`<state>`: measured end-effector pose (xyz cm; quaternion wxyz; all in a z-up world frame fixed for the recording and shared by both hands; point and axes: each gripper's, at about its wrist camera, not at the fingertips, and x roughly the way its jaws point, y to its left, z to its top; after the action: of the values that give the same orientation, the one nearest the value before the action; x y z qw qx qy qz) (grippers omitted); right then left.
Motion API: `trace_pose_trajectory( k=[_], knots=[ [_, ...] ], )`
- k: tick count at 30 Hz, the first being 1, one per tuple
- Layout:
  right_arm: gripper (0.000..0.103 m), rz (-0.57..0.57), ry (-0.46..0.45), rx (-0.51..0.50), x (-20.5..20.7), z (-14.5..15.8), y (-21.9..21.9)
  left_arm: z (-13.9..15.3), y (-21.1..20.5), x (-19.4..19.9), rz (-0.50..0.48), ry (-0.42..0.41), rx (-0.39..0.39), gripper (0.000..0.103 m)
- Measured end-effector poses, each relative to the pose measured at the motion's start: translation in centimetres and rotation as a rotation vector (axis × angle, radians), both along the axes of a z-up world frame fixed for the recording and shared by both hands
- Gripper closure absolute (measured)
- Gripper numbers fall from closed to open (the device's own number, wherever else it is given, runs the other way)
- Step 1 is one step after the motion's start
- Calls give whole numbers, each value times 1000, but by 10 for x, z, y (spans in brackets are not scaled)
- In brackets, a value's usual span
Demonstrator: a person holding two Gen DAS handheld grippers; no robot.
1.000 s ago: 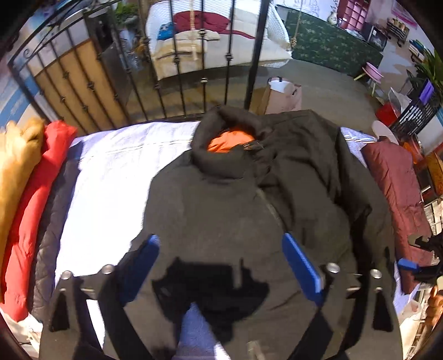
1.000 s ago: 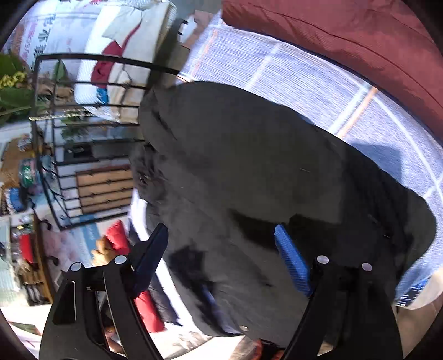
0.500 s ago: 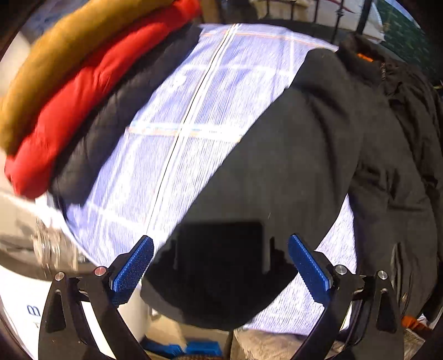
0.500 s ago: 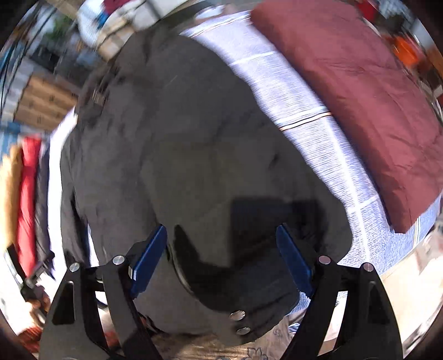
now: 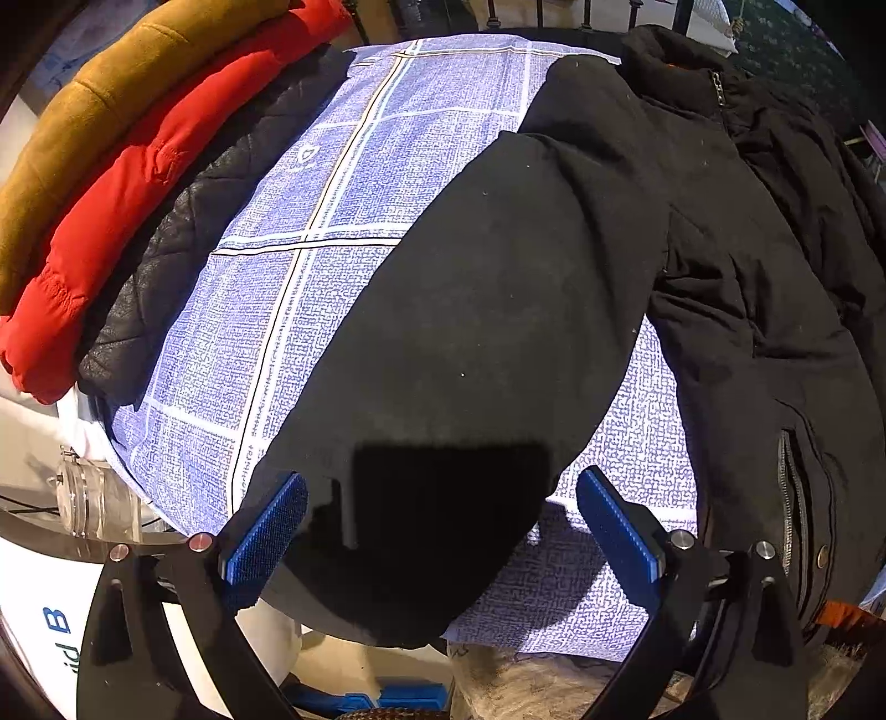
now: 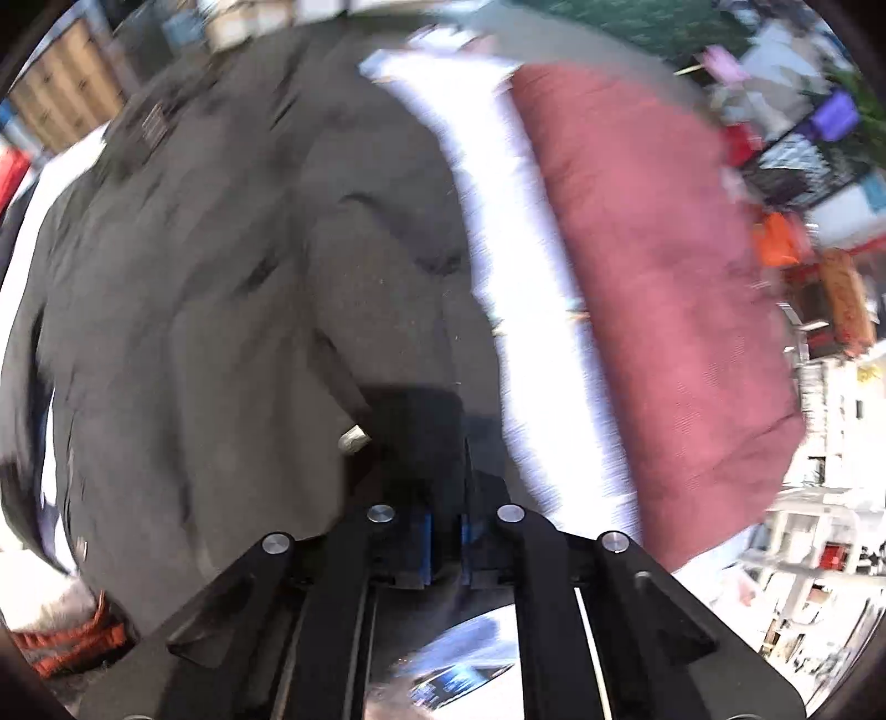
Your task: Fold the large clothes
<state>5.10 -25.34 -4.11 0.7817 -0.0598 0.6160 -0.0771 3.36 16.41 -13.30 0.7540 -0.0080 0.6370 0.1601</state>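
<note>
A large black jacket (image 5: 581, 266) lies spread on a blue-and-white checked sheet (image 5: 310, 232). Its left sleeve runs toward me, and the dark cuff (image 5: 443, 515) lies between the fingers of my left gripper (image 5: 443, 526), which is open around it. In the blurred right wrist view the same jacket (image 6: 194, 288) fills the left side. My right gripper (image 6: 443, 531) is shut on the jacket's right sleeve cuff (image 6: 421, 426).
Folded tan (image 5: 99, 111), red (image 5: 122, 188) and black quilted (image 5: 183, 232) garments are stacked along the sheet's left edge. A folded maroon garment (image 6: 653, 288) lies right of the jacket. A clear jar (image 5: 94, 498) stands off the table's front left. A black metal railing (image 5: 587, 11) runs behind.
My right gripper has closed on the right sleeve cuff. My left gripper has moved closer to the left sleeve cuff and stays open.
</note>
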Motion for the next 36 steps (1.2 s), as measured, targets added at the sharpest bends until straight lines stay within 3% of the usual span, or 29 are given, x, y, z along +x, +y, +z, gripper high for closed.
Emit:
trace_pose_trajectory(
  k=[4,7,9,10,11,12,15,20,25,28,30,33,35,36],
  knots=[
    [98,8,-138,-185,51,60,-55,-4,-6,-2,-29,13,38,7],
    [97,-7,-195,-249,92,82,-86,-4,-6,-3,-33,20,59,7],
    [88,-78,-248,-297,122,93,-117,-5,-4,-4,-32,24,69,7],
    [54,-125,-250,-322,132,93,-129,-5,-4,-5,-31,25,71,7],
    [10,-192,-251,-325,143,94,-143,-4,-3,-6,-32,26,71,7],
    [5,-226,-265,-276,148,95,-151,-3,-2,-7,-31,27,75,7],
    [5,-297,-304,-116,145,96,-153,-4,2,-11,-15,29,80,7],
    [5,-171,-206,30,113,53,-89,-14,3,-15,-12,38,80,7],
    [5,-64,-75,133,67,-2,-16,-32,-15,-8,-128,36,216,7],
    [5,-53,13,194,39,-31,14,-47,-17,-2,-159,60,255,9],
    [5,-63,46,207,27,-43,23,-52,-13,3,-154,67,234,15],
    [5,-77,65,214,21,-48,25,-51,-9,6,-147,55,204,36],
    [5,-89,59,204,18,-48,23,-50,-5,9,-132,49,199,63],
    [5,-99,55,198,13,-48,22,-48,-2,10,-119,42,198,68]
  ],
)
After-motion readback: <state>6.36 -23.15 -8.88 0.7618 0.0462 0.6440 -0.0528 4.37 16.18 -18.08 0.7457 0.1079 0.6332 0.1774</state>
